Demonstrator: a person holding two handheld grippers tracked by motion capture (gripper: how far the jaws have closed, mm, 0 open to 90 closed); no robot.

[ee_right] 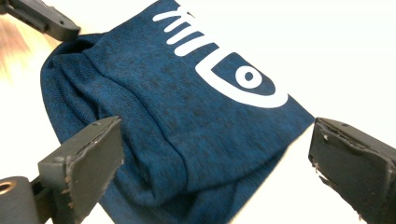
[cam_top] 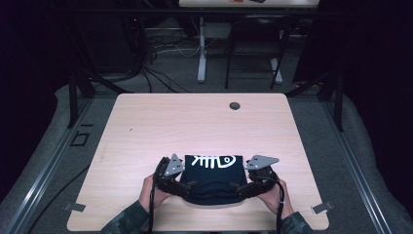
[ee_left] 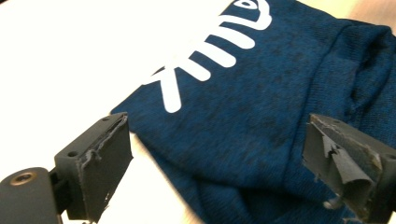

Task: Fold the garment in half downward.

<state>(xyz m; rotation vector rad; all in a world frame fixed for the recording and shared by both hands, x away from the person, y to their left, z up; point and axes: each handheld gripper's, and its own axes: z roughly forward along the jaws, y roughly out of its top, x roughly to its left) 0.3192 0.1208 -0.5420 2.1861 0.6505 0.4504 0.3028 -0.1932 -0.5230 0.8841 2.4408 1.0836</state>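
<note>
Pale wood table point(cam_top: 146, 126) under dark surroundings, and I've got a folded dark blue garment point(cam_top: 214, 178) with a white fish-bone print lying flat near its near edge, centred. My left gripper point(cam_top: 187, 187) sits at its left side, jaws spread, pinching nothing. My right gripper point(cam_top: 239, 187) mirrors that at the right, jaws spread wide above the cloth.
</note>
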